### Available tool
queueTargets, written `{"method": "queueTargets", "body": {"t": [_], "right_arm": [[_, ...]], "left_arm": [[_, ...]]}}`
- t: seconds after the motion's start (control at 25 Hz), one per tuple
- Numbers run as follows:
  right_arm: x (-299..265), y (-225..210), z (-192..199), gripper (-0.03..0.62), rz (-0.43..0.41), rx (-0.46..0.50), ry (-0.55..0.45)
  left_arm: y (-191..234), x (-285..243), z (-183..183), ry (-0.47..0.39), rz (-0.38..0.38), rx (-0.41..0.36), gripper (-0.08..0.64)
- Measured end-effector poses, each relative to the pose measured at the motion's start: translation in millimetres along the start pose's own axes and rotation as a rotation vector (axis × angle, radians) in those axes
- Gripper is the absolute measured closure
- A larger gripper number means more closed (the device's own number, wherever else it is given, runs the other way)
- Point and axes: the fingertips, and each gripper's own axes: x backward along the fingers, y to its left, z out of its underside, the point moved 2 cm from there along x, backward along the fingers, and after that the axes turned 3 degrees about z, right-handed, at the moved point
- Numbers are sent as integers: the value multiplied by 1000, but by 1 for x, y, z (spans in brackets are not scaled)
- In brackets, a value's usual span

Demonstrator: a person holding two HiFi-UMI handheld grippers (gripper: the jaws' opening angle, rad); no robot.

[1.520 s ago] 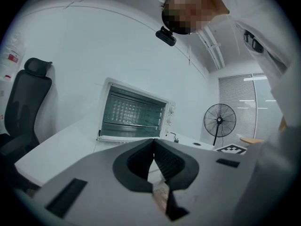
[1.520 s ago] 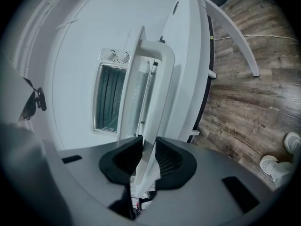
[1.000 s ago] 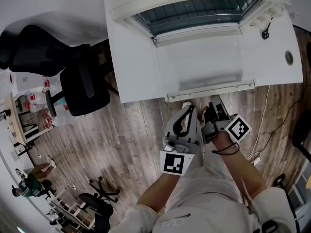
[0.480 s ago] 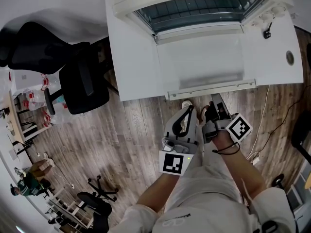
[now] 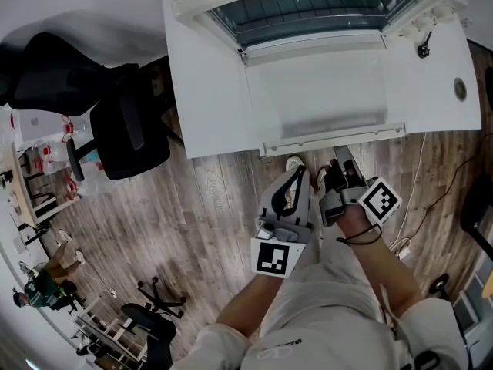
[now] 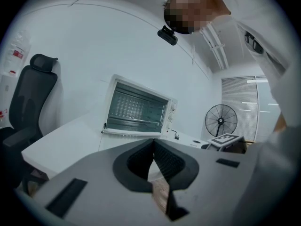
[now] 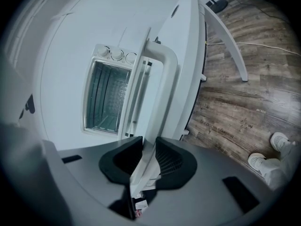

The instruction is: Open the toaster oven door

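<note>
At the back of a white rectangular table (image 5: 204, 91), against a white wall: one white toaster oven (image 5: 316, 10) with a dark ribbed interior. Its glass-panelled drop-down door (image 5: 323, 91) is folded fully down and lies flat, glass uppermost, reaching toward the table's near edge. The white bar handle (image 5: 335, 136) of the door is carried along that near edge. Three white round knobs (image 7: 116, 54) are ranged down one side of the oven front. A small black plug (image 5: 421, 51) with its cord is set on the tabletop just beside them.

Right gripper (image 7: 145, 142), grey body with black ribbed pads: the jaws are drawn in narrow on the white bar handle, which is caught between the pads and runs away toward the oven.

Left gripper (image 6: 154, 142), same make: the jaws are brought together at the tips, with nothing between them. It is held just beside the right gripper, short of the table edge and apart from the door.

Surroundings:
- A brown wood-plank floor (image 5: 208, 214) is laid under the table.
- A black high-backed office chair (image 5: 115, 126) is placed at the table's left side.
- A black pedestal fan (image 6: 221, 120) is seen beyond the table in the left gripper view.
- A pair of white shoes (image 7: 281, 142) is seen on the floor, near the table's front edge.
</note>
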Motion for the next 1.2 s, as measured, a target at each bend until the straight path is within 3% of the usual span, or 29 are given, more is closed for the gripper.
{"method": "queueTargets", "body": {"t": [0.24,0.44,0.68,0.8,1.2], "right_arm": [[0,-1,0,494,27,12,4],[0,1,0,494,-8,24,9],[2,-4,1,491,-122,-63,-3],[1,-5,1,491,-154,-61,-1],[0,-5,0,505,-49,15,2]], "left_arm": [[-1,1,0,2,1,-4,552],[0,2,-2,-6,-4,-3,551],[0,1,2,-3,-4,0,551],[0,2,6,3,-6,3,552],[-1,1,10,11,-11,7,552]]}}
